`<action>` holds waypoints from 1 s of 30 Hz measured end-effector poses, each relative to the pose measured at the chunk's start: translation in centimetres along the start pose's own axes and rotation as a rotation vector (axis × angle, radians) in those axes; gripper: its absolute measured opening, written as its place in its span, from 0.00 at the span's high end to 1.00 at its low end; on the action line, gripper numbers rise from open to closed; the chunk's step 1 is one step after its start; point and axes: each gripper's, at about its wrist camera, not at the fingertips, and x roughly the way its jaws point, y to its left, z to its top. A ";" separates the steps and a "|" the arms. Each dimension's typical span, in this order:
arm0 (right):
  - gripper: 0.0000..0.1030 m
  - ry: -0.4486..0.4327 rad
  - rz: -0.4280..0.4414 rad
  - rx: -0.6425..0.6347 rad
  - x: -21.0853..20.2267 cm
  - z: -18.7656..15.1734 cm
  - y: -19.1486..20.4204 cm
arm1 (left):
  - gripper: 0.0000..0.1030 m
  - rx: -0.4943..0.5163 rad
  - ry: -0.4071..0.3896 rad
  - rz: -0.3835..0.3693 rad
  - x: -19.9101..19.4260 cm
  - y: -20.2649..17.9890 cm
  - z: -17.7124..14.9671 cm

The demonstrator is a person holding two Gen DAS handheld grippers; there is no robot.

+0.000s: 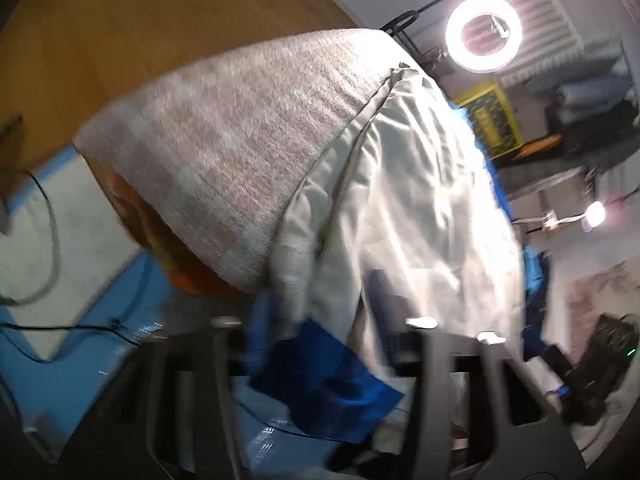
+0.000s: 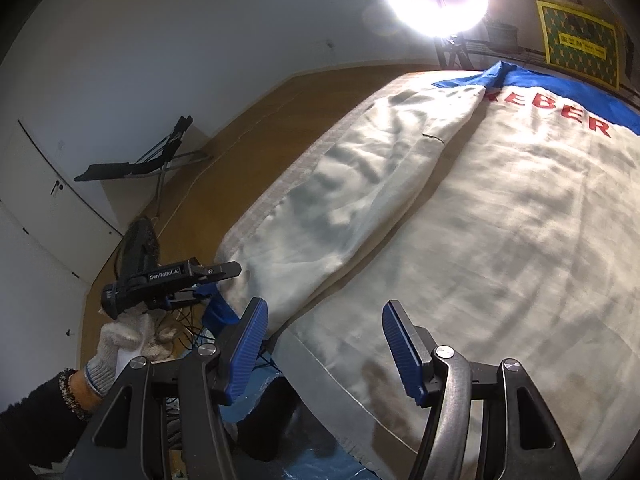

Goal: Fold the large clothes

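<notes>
Right hand-held gripper: jaws wide, empty, over the near hem
Left hand-held gripper: narrow, pinching the blue cuff
Jacket: flat on the desk, long axis running away
Sleeve: folded along its left edge; left hand nearer

Left wrist view smeared by motion; my left gripper reads only as dark blurred struts, fingertips buried under the white garment and its blue cuff. I cannot tell pad contact there. In the right wrist view the garment runs off the right edge. Text on the yellow sign is too small to read.
</notes>
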 end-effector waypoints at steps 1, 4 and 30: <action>0.39 0.005 -0.001 0.010 0.2 0.0 -0.3 | 0.76 0.016 -0.005 0.015 -0.2 -0.4 0.0; 0.40 0.016 -0.012 0.035 0.9 0.1 -1.0 | 0.85 0.047 -0.040 -0.001 -1.0 -1.8 -0.1; 0.53 -0.022 0.088 0.257 3.9 7.5 -4.9 | 0.87 0.579 -0.121 -0.059 -3.2 -15.9 -3.8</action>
